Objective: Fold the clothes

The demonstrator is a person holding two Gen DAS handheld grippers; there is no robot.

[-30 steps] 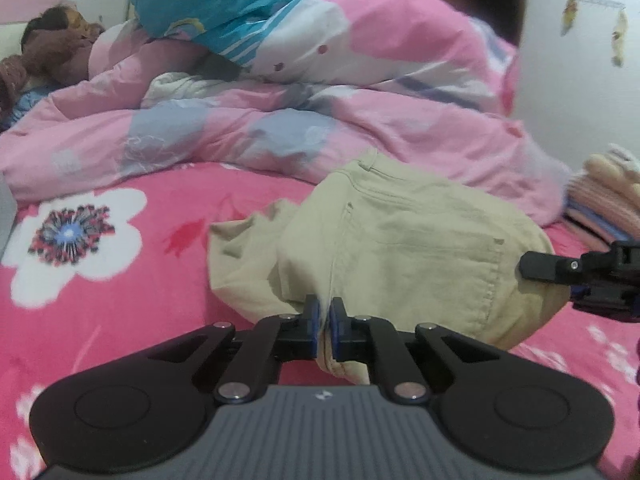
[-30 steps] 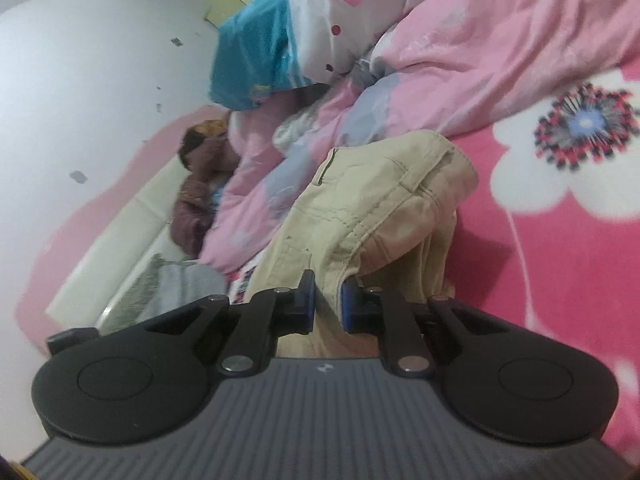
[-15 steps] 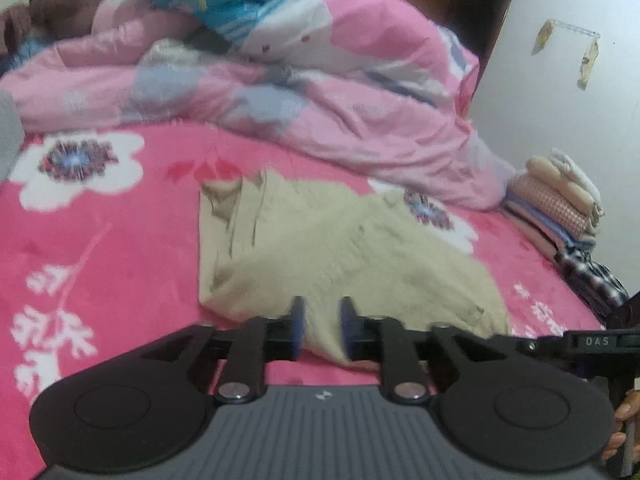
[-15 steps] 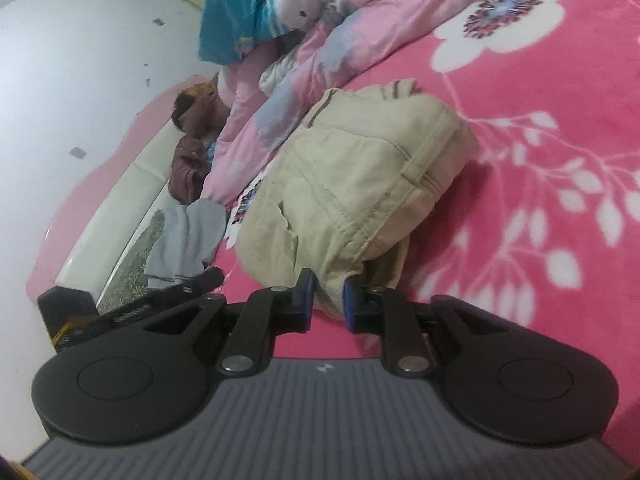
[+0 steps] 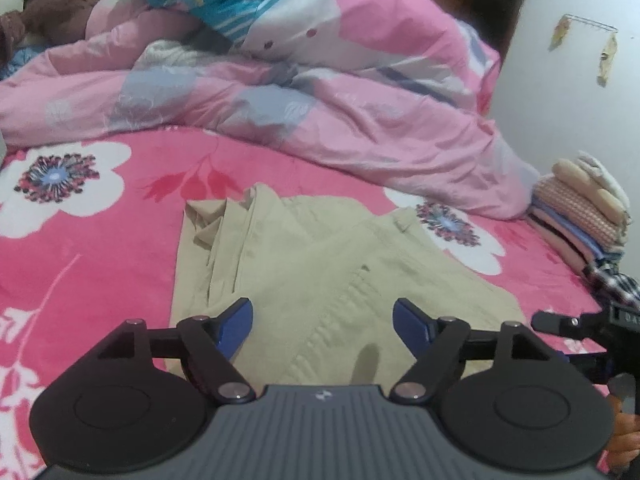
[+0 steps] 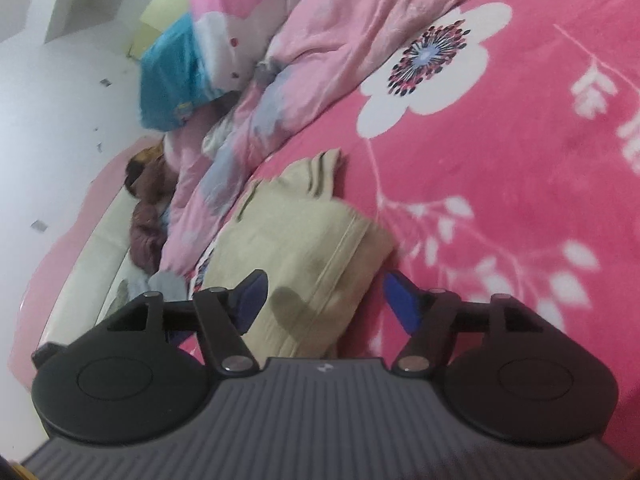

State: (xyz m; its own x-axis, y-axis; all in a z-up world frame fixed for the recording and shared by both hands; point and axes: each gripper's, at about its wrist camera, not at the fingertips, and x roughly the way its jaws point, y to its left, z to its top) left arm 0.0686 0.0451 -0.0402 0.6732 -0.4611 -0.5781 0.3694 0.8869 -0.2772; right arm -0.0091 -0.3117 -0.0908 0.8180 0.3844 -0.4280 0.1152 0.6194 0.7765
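the khaki trousers [image 5: 320,264] lie folded on the pink flowered bed [image 5: 100,248], just ahead of and under both sets of fingers. the left gripper [image 5: 322,322] is opening, fingers apart, cloth below them but not pinched. the right gripper [image 6: 322,300] is opening too, its fingers apart astride the folded edge. the cloth looks soft, fairly thick and floppy; best taken at a seamed edge or corner. open bed lies left of the left fingers; the quilt [image 5: 320,100] crowds ahead, a folded stack [image 5: 580,212] to the right.
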